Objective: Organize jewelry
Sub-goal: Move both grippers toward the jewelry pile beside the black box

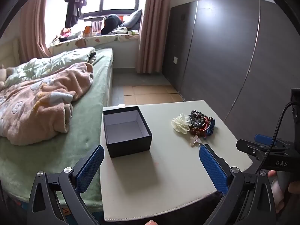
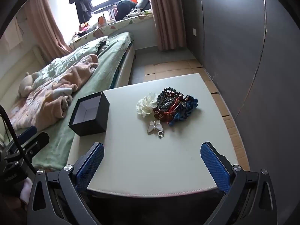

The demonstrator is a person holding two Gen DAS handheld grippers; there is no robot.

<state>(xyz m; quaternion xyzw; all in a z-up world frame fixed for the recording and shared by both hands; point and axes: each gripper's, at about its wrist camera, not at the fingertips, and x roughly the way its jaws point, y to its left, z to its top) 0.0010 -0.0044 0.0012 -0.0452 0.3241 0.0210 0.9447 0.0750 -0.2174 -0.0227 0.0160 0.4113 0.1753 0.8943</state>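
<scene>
Beaded jewelry heap (image 2: 168, 106) — seemingly beyond jaws.

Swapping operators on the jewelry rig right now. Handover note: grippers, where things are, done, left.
Left gripper: open, empty, hovering at the near edge of the pale square table, in front of the box.
Right gripper: open, empty, hovering at the near edge, facing the jewelry.
Open black square cardboard box with white lining: on the table's left side by the bed, nothing inside.
Heap of dark, red and blue beaded bracelets with a white fabric flower: on the table's right side; pale butterfly pendant lies just in front.
Done: nothing boxed.
Left: move every piece into the box.
</scene>
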